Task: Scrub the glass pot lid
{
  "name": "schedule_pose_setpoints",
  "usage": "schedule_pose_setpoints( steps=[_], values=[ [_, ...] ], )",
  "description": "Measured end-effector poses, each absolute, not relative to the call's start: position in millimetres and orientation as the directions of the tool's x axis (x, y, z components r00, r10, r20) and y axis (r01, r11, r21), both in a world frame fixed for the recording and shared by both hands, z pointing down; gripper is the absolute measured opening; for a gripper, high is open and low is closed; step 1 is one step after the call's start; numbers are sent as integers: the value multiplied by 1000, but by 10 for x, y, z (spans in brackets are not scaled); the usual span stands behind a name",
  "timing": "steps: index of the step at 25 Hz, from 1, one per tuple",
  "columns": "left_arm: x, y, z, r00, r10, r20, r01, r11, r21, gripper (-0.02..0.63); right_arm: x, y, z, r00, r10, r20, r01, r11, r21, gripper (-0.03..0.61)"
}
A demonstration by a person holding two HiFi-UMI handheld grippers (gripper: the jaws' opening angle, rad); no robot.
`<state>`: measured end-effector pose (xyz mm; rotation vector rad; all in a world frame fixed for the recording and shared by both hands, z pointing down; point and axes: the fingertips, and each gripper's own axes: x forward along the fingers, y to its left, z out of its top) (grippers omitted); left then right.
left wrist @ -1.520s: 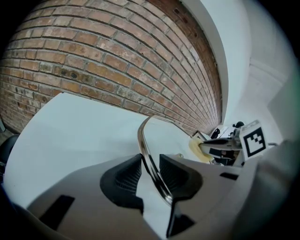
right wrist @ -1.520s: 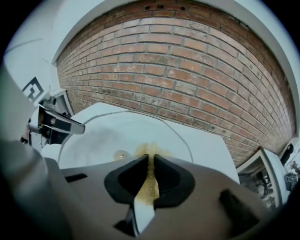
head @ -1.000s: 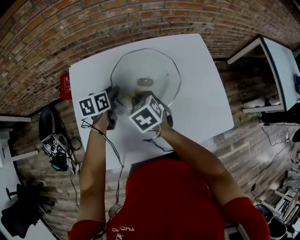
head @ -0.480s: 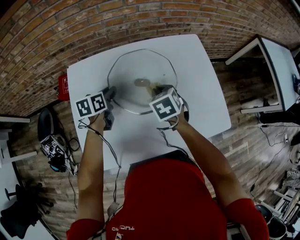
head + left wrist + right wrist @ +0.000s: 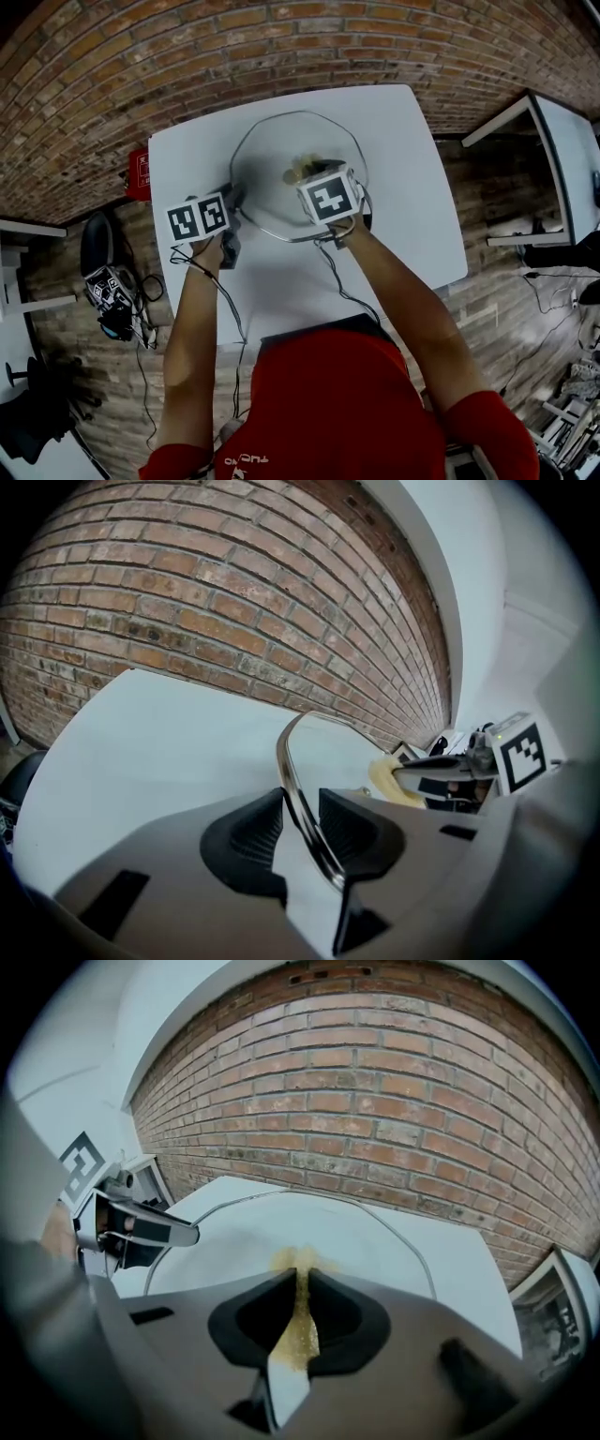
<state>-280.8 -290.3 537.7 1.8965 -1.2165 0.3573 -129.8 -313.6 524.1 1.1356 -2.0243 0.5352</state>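
Observation:
A large glass pot lid with a metal rim lies on the white table. My left gripper is shut on the lid's left rim, which runs between its black pads. My right gripper hovers over the lid's centre, shut on a thin yellow sponge that presses on the glass. The sponge peeks out beyond the marker cube in the head view. The lid's knob is hidden under the right gripper.
A brick wall runs behind the table. A red object sits at the table's left edge. Another white table stands at the right. Cables and gear lie on the wooden floor at left.
My right gripper has moved with the sponge from the lid's near edge toward its centre. The left gripper has stayed on the rim.

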Motion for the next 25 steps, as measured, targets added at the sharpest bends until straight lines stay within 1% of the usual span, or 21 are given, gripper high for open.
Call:
schedule_pose_setpoints(
  steps=[6,10,13,14,16,19,21,23,25],
  values=[
    [-2843,-2934,5381,481,-603,637,-862,-192,469,127,-1542,-3398,5276,-335,-537,774,-846,533,3,52],
    [-2856,-2970,5376,481,-603,637,-864,-203,460,127,-1596,-3430,5363,-319,-520,792,-840,543,17,52],
    [-2854,-2994,5358,479,-611,631,-866,-211,453,129,-1586,-3428,5362,-334,-518,788,-835,551,8,54],
    [-2855,-2996,5349,477,-615,627,-867,-212,452,129,-1578,-3421,5342,-346,-517,783,-834,552,-4,61],
    [-2879,-3001,5308,471,-631,616,-869,-215,445,136,-1560,-3405,5273,-370,-521,769,-833,552,-27,124],
    [-2962,-3004,5181,452,-669,590,-878,-217,427,161,-1523,-3394,5117,-401,-553,731,-832,554,-37,140],
    [-3021,-3002,5032,425,-712,559,-890,-215,402,164,-1492,-3367,4997,-428,-578,695,-825,564,-39,140],
    [-3038,-3001,4798,398,-772,496,-901,-227,369,164,-1479,-3337,4848,-473,-610,636,-809,587,-40,140],
    [-2984,-2985,4494,388,-828,405,-906,-262,333,164,-1476,-3291,4633,-530,-644,551,-786,617,-36,138]
  ],
)
